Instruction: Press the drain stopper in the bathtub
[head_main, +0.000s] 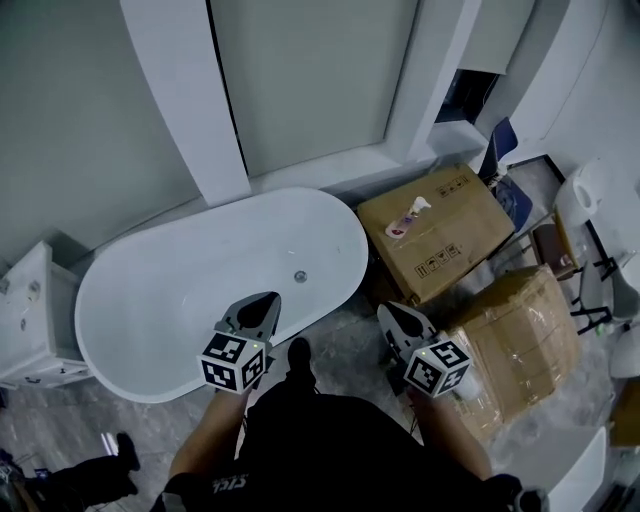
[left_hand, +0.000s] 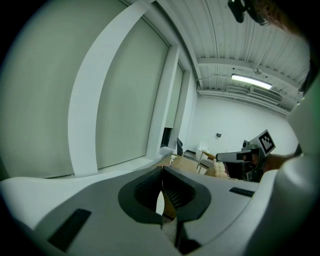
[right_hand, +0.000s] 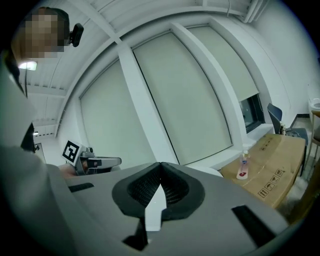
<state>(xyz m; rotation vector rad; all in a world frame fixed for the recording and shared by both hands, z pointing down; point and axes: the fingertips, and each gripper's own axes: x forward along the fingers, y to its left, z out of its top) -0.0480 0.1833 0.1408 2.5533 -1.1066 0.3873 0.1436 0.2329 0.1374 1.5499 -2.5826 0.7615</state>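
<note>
I hold both grippers low in front of me over the bathroom floor. The left gripper (head_main: 266, 300) hangs above the near rim of the white bathtub (head_main: 150, 300); its fingers (left_hand: 145, 192) are pressed together at the tips, with only a thin sliver of light below them and nothing between. The right gripper (head_main: 393, 313) sits off the tub's end, over the grey floor (head_main: 345, 350) between the tub and a wrinkled cardboard box (head_main: 520, 340); its fingers (right_hand: 176, 190) also meet at the tips and carry nothing. The drain stopper (head_main: 299, 276) is a small round metal disc on the tub's floor, towards the end nearer the boxes; it lies just beyond the left gripper's tips in the head view, apart from both grippers. A second cardboard box (head_main: 450, 225) stands past the tub's end, by the window wall, with a small pump bottle (head_main: 408, 217) lying on its top. A white cabinet (head_main: 30, 315) stands at the tub's other end; my dark shoe (head_main: 298, 355) shows just beside the tub's near rim.
</note>
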